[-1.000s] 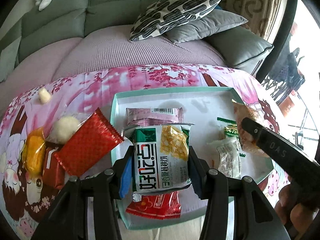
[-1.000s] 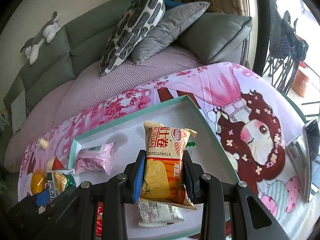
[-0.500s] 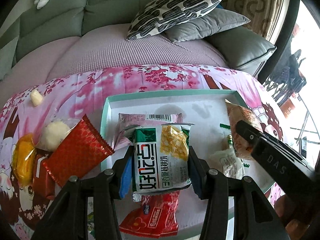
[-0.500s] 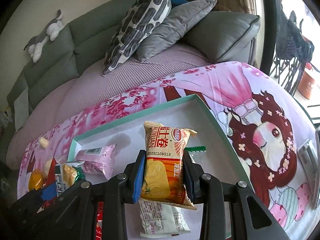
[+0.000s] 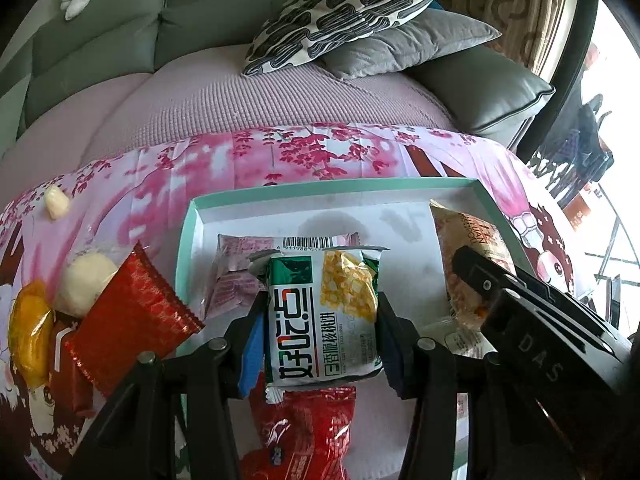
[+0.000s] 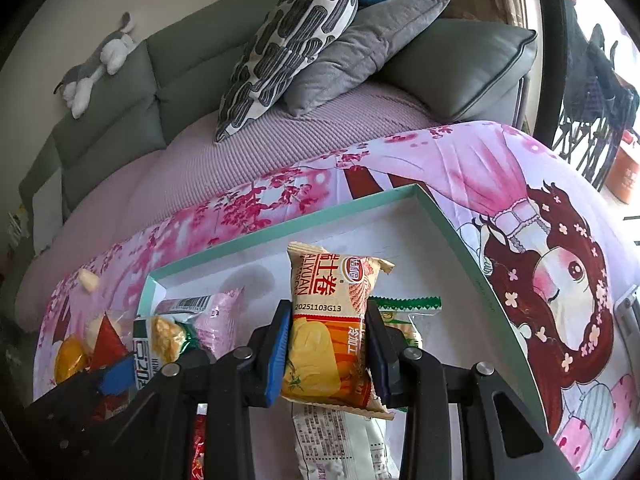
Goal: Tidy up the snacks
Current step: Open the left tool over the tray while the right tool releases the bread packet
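Note:
My left gripper [image 5: 320,332] is shut on a green and white snack packet [image 5: 324,312] and holds it above the teal-rimmed white tray [image 5: 320,189]. My right gripper [image 6: 326,348] is shut on an orange egg-roll packet [image 6: 328,328], also above the tray [image 6: 472,256]; the packet shows in the left wrist view [image 5: 468,264]. In the tray lie a pink packet [image 5: 236,276], a red packet [image 5: 308,428], a white packet [image 6: 340,444] and a green-edged packet [image 6: 404,306].
Left of the tray on the pink cloth lie a red foil packet [image 5: 128,316], a yellow snack [image 5: 28,328], a white puff [image 5: 82,280] and a small cream sweet [image 5: 56,202]. A sofa with cushions [image 5: 348,12] stands behind. A phone [image 6: 628,304] lies at the right.
Both grippers have moved further over the tray with their packets still held. The loose snacks on the left have slid further left in the left wrist view.

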A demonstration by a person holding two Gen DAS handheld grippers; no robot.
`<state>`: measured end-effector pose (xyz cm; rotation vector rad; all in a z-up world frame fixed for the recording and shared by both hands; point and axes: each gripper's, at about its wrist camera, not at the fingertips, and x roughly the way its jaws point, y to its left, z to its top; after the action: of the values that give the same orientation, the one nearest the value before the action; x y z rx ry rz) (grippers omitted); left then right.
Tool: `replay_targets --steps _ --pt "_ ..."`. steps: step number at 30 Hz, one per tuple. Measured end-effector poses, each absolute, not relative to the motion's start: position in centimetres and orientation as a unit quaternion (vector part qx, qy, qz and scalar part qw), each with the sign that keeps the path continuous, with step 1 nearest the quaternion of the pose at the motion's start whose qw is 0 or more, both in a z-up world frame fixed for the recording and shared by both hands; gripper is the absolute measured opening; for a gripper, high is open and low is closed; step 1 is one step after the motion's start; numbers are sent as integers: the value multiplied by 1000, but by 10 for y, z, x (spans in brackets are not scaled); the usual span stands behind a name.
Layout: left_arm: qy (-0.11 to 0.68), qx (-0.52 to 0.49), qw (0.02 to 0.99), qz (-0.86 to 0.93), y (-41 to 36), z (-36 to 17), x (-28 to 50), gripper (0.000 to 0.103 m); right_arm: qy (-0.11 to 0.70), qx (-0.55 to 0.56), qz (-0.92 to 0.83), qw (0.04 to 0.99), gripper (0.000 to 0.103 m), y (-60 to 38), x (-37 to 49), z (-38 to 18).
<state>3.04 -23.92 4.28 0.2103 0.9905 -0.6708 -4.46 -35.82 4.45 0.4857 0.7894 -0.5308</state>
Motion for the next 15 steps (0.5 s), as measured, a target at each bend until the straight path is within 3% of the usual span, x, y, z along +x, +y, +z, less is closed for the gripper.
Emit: replay_targets --steps 11,15 --pt "477 95 816 -314 -243 34 38 52 381 233 -251 859 38 -358 -40 41" --pt "477 95 817 -311 -242 37 38 60 379 234 -251 859 39 -358 -41 44"
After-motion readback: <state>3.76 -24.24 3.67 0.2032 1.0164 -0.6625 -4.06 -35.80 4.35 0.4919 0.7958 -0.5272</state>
